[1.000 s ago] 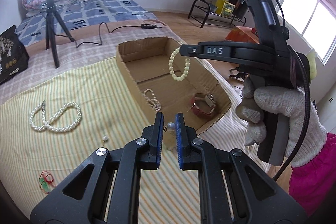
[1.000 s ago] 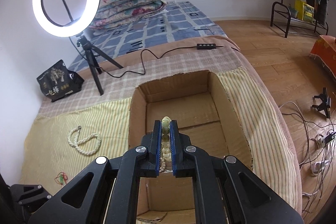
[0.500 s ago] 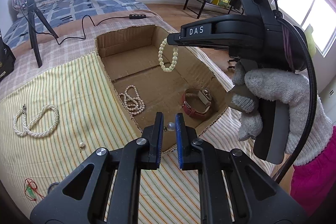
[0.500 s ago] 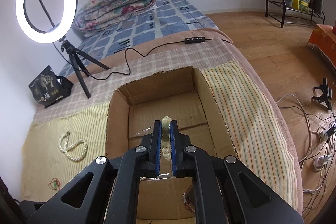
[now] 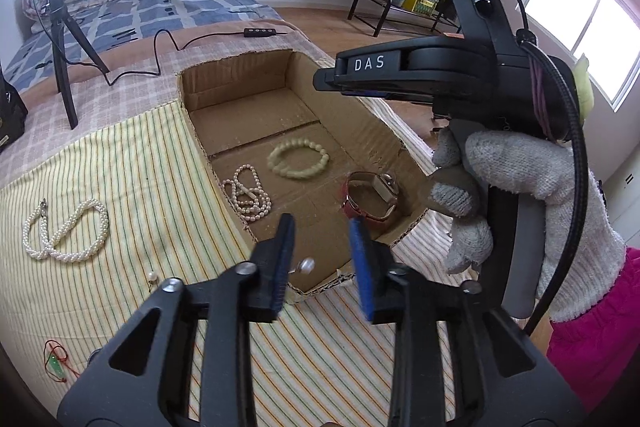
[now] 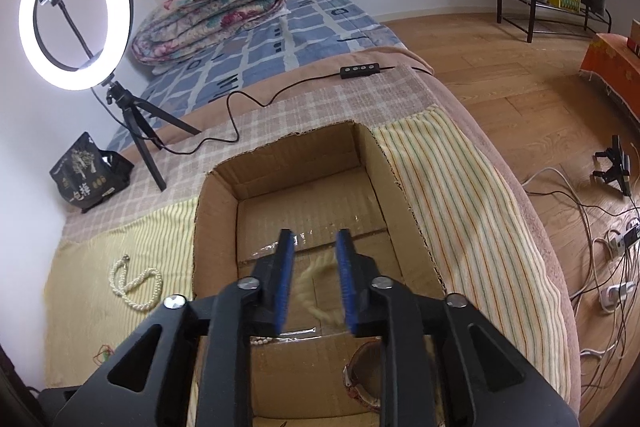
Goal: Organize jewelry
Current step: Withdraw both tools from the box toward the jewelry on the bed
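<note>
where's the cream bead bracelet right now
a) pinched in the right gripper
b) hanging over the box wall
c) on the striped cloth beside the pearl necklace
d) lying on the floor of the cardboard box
d: the cream bead bracelet lies flat on the floor of the cardboard box, clear of both grippers.

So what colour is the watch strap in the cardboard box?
Red, on the watch; clearest in the left wrist view.

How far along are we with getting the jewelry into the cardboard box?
Done: the cream bead bracelet, a small pearl strand and the red-strap watch lie in the cardboard box. In hand: both hand-held grippers, left and right, have just been opening; a pearl earring sits loose between the left pads. Left: the pearl necklace, another pearl earring and a red-cord pendant on the striped cloth.
</note>
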Action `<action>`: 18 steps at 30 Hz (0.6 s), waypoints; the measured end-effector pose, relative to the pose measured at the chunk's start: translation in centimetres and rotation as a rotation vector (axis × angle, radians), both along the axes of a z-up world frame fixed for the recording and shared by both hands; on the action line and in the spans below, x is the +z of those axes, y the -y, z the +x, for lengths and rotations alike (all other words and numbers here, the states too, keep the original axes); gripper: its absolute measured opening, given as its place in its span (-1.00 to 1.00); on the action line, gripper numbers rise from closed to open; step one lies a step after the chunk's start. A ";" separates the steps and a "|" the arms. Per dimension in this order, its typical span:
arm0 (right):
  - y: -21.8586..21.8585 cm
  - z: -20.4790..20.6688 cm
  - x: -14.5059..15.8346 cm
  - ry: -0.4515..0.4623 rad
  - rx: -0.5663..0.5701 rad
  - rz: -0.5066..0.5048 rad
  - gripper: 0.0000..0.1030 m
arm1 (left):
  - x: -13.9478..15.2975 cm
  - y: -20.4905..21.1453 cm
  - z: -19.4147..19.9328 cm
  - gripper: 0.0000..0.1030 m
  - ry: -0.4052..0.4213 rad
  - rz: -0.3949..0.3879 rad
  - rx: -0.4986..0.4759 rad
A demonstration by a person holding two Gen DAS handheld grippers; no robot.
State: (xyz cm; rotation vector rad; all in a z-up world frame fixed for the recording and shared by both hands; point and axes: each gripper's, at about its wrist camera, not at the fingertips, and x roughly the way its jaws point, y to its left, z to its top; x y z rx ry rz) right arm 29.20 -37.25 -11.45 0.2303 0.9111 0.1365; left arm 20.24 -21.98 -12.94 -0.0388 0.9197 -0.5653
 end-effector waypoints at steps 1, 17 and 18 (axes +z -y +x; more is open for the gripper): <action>0.0 -0.1 0.1 0.004 0.000 -0.002 -0.47 | 0.0 0.0 0.0 -0.42 0.000 0.002 -0.001; -0.7 -0.9 1.6 0.036 -0.019 -0.041 0.22 | 0.9 -1.4 -1.1 -0.42 0.023 0.019 0.014; -0.9 -1.0 1.8 0.038 -0.019 -0.050 0.30 | 1.0 -1.6 -1.2 -0.42 0.024 0.019 0.016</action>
